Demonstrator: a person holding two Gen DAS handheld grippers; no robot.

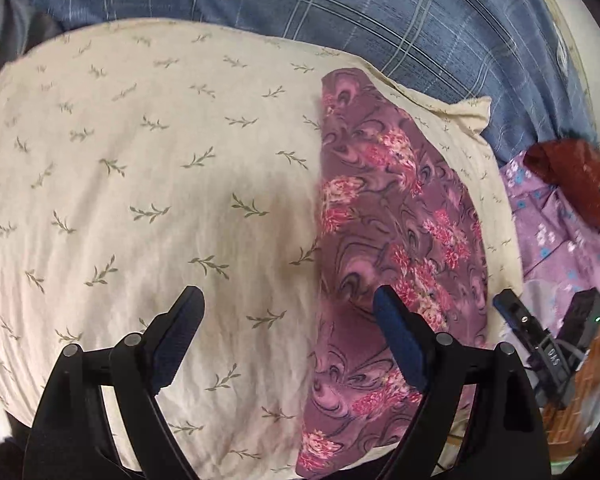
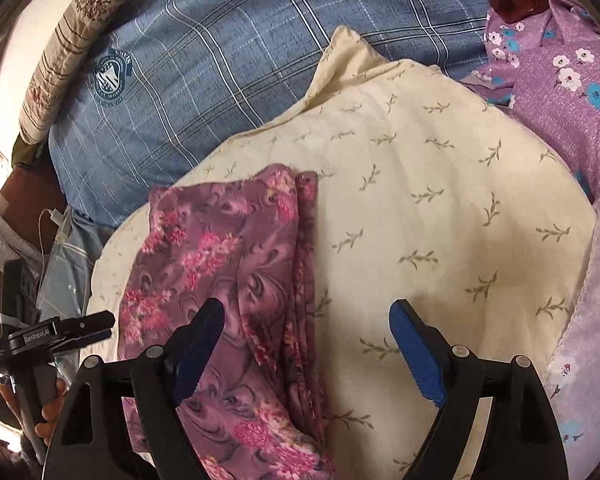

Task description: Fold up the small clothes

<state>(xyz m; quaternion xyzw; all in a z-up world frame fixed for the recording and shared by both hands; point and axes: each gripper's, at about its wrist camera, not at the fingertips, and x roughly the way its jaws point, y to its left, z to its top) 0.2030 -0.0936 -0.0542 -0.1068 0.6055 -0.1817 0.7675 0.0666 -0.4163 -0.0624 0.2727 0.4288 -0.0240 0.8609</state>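
Cream leaf-print bedding (image 2: 440, 208) is being overlaid by a folded purple floral garment (image 2: 220, 260); both tools, left (image 1: 288, 312) and right (image 2: 306, 320), are being held spread, empty.

In the left wrist view, the cream cloth (image 1: 140, 200) lies bare across the left and centre, open to reach. The folded purple cloth (image 1: 388, 240) fills the right; lilac clothes (image 1: 560, 240) crowd the right edge.
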